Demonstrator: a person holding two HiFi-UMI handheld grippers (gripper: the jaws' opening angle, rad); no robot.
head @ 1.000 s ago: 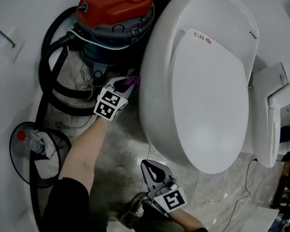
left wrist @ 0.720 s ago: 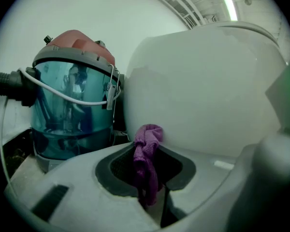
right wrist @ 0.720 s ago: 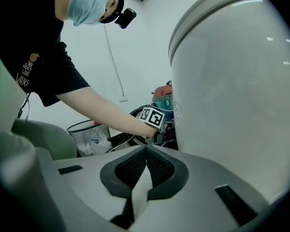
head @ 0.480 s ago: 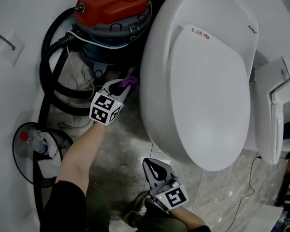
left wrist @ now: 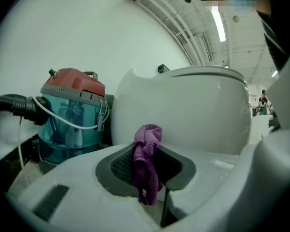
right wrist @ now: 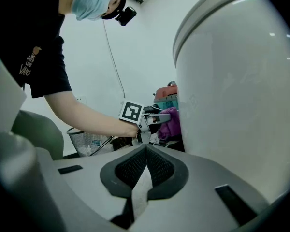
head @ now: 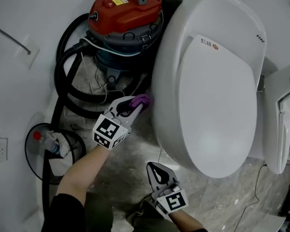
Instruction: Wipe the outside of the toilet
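- Here, the left tool [left wrist: 146, 164] is clamped on a purple cloth [left wrist: 146, 153]. The cloth is pinched between the jaws, with a bunched wad standing above the tips and a short tail hanging below.
- The right tool [right wrist: 145, 154] has its jaws closed together on nothing. It hangs low over the floor [head: 135, 187], near the front of the bowl but apart from it.
- The cloth sits low at the outer left side of the toilet [head: 208, 95], in the gap between the bowl and a red-topped vacuum cleaner [head: 123, 18]. Whether the wad actually presses on the porcelain I cannot tell.
- By my judgement, the cloth is soft, light and floppy. It wants a firm pinch near its middle, with the wad left proud of the tips to do the wiping.
- The glazed bowl looks hard, smooth and slick, and it is fixed in place, so it should take pressure, though the cloth may skid across it.
- The head view shows the closed lid, the vacuum's black hose and a wire bin [head: 38, 153] at the left, but not the grip itself.
- The left gripper view shows the grip and the bowl's curved wall just ahead.
- Only the right gripper view shows, from the side, the wad at the bowl's flank and the person's arm reaching in.
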